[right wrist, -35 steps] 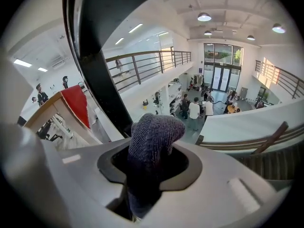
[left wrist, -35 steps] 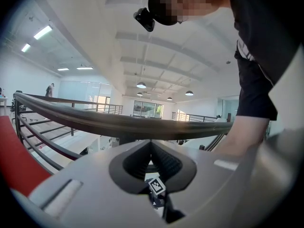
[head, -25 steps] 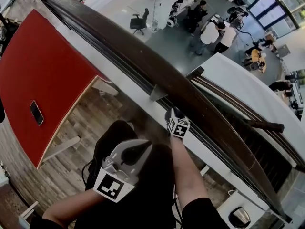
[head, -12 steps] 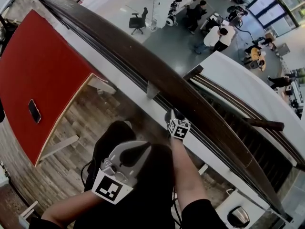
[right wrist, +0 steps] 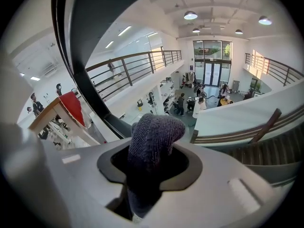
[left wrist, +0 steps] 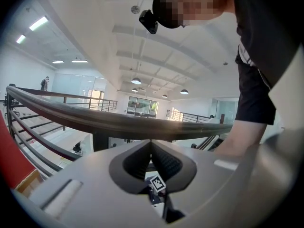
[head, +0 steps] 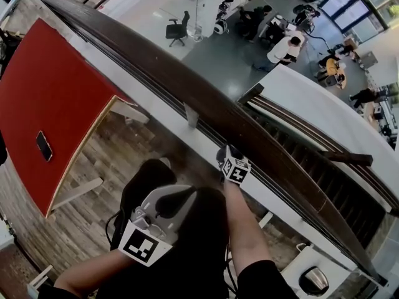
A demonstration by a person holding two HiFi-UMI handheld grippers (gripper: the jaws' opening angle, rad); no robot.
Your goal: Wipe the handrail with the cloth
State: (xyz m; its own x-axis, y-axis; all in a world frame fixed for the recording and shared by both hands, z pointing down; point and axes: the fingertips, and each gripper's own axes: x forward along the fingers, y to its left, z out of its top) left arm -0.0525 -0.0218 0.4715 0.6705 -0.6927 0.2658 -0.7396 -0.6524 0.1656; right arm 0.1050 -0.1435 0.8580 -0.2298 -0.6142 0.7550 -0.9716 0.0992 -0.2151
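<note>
The dark brown handrail runs diagonally from top left to bottom right in the head view. My right gripper is pressed against its near side, just right of a metal bracket. In the right gripper view the right gripper is shut on a grey knitted cloth, which bulges out past the jaws, with the handrail close on the left. My left gripper hangs back over the person's dark clothing, shut with nothing in it. The left gripper faces the handrail from below.
A red tabletop with a phone on it stands to the left on the wooden floor. Beyond the rail is a drop to a lower floor with people and an office chair. A staircase rail descends at right.
The right gripper with the cloth has slid a little to the right along the handrail, away from the bracket. The left gripper has hardly moved.
</note>
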